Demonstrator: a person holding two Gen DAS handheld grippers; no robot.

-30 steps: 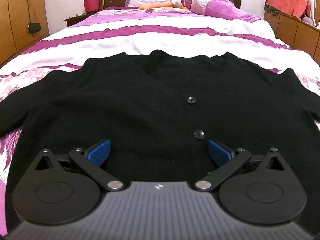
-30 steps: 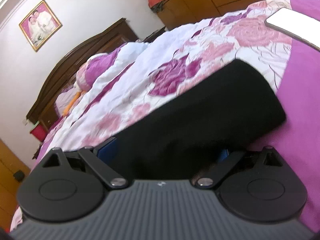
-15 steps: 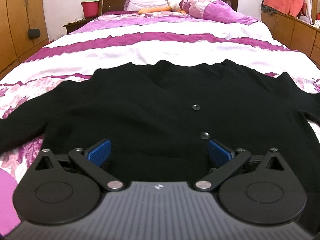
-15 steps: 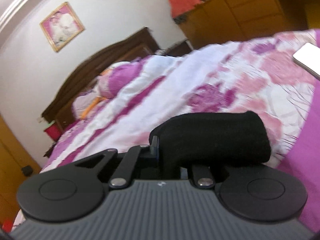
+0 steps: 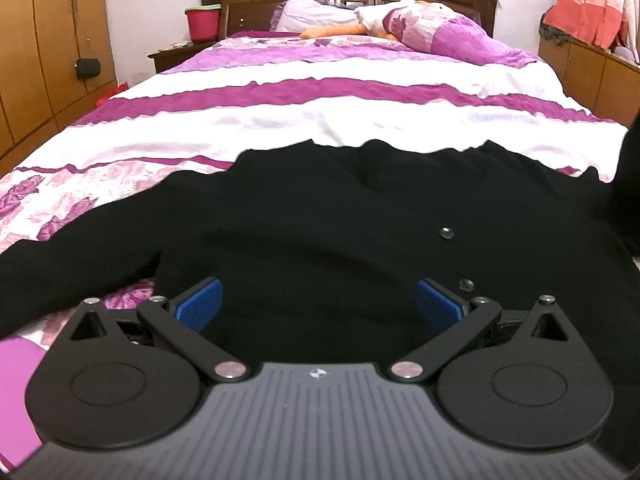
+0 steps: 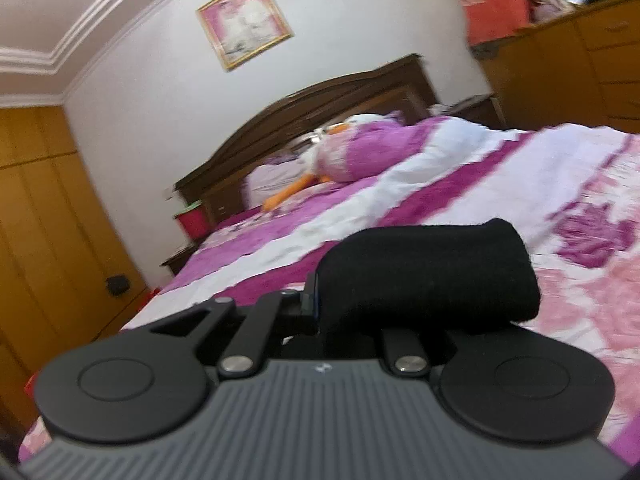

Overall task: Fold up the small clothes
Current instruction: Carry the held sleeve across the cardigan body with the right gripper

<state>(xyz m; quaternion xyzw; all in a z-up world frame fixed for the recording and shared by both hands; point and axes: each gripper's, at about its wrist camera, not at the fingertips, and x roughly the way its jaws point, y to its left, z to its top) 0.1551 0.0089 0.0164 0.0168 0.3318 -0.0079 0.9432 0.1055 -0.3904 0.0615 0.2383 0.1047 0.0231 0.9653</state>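
Observation:
A black buttoned cardigan (image 5: 320, 224) lies spread flat on the bed, its left sleeve (image 5: 68, 264) stretched out to the left. My left gripper (image 5: 320, 300) is open, its blue pads (image 5: 198, 304) wide apart just above the cardigan's lower front. My right gripper (image 6: 344, 304) is shut on the cuff of the cardigan's right sleeve (image 6: 432, 272) and holds it lifted above the bed. That raised sleeve shows as a dark shape at the right edge of the left wrist view (image 5: 628, 184).
The bed has a purple and white floral cover (image 5: 320, 116), pillows and a stuffed toy (image 5: 400, 20) at the headboard. A red bucket (image 5: 203, 24) stands on the left nightstand. Wooden wardrobes (image 5: 40, 48) stand left, drawers (image 6: 580, 60) right.
My right gripper closed on the right sleeve cuff and lifted it off the bed, swinging toward the headboard. My left gripper drifted left and a little back over the cardigan, still open.

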